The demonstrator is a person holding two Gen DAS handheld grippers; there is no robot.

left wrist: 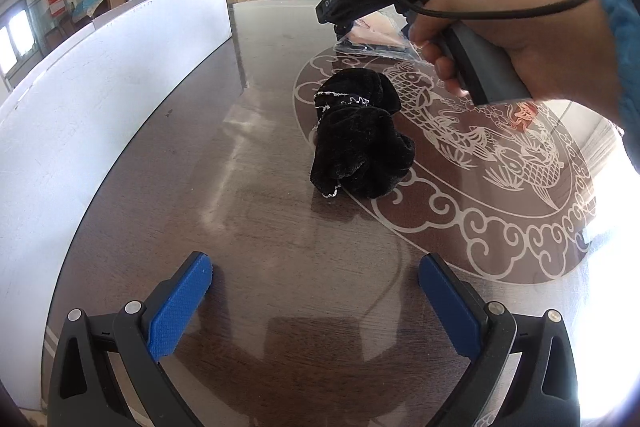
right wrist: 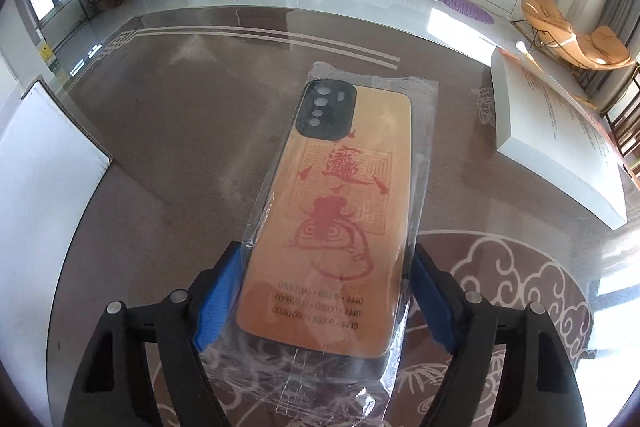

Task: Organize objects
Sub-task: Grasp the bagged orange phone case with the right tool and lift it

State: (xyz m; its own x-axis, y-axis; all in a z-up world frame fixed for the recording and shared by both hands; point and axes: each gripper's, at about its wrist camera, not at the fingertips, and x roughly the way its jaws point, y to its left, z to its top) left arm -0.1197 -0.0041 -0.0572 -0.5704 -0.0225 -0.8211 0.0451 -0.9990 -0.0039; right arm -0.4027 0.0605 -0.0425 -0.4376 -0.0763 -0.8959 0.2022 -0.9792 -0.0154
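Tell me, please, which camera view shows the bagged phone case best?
The right wrist view: the phone case fills the frame between the right gripper pads, print readable. The left wrist view shows only a corner of it beneath that gripper, beyond the black cloth.

Left gripper: black forked frame, blue textured pads, silver round screw heads at the pivots. Right gripper: same black frame, blue pads, four silver screw heads. Seen from the left wrist view: right unit's grey handle, black housing lettered "DAS", black cable looped across the right hand. Bright blue knitted sleeve at the wrist.
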